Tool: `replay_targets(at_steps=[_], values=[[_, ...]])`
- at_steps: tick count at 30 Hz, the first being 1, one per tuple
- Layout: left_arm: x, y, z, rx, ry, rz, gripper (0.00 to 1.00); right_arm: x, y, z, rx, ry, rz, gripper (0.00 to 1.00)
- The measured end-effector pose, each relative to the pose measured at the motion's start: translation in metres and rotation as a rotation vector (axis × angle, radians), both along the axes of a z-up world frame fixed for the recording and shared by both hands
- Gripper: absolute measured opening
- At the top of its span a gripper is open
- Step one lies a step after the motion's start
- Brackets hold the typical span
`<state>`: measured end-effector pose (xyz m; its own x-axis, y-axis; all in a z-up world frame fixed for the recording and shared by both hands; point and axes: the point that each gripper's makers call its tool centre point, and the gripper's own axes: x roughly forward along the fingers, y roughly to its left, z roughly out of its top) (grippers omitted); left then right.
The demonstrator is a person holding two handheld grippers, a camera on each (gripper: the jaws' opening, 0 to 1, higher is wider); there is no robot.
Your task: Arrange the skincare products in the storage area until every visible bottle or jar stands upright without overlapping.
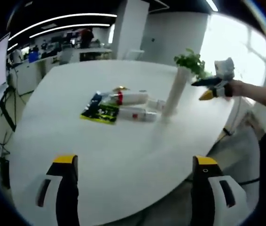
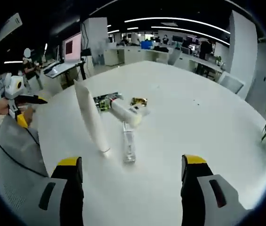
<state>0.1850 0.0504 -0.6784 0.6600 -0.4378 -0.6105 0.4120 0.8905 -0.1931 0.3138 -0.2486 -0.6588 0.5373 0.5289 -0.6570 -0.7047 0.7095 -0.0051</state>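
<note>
Our left gripper [image 1: 135, 174] and right gripper [image 2: 132, 174] both spread their fingers wide, holding nothing, above the round white table [image 1: 123, 155]. Ahead of the fingers a tall white tube [image 2: 91, 117] stands beside toppled skincare bottles [image 2: 129, 113]. Beyond lies an open office with ceiling light strips [image 2: 180, 21].

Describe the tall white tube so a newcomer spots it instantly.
On the round white table, find the cluster of skincare products lying flat near the middle. At that cluster's edge stands the tall white tube, next to a clear bottle lying on its side. It is the only upright item, tapered, plain white and leaning slightly.
</note>
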Motion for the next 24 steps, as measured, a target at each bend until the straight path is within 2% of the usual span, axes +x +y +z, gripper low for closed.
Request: replay_targets(at_steps=[4,8,12,16,18,20,24], values=[[0.001,0.006,-0.001,-0.016,0.009,0.019,0.93,0.017,0.003,-0.004,-0.011,0.012,0.018,0.85],[0.002,0.008,-0.001,-0.007,0.004,0.021,0.92,0.035,-0.004,-0.015,-0.076,0.032,0.043,0.85],[0.006,0.019,-0.005,-0.002,0.012,0.044,0.91,0.05,-0.008,-0.014,-0.091,0.039,0.05,0.85],[0.009,0.028,-0.008,-0.006,0.019,0.075,0.91,0.057,-0.001,-0.016,-0.108,0.042,0.073,0.85],[0.01,0.029,-0.008,-0.017,0.031,0.089,0.9,0.071,-0.002,-0.017,-0.117,0.046,0.086,0.84],[0.012,0.025,-0.002,-0.038,0.021,0.105,0.91,0.069,0.009,-0.02,-0.116,0.057,0.117,0.84],[0.019,0.022,0.005,-0.058,0.005,0.119,0.91,0.079,0.012,-0.031,-0.155,0.074,0.167,0.83]])
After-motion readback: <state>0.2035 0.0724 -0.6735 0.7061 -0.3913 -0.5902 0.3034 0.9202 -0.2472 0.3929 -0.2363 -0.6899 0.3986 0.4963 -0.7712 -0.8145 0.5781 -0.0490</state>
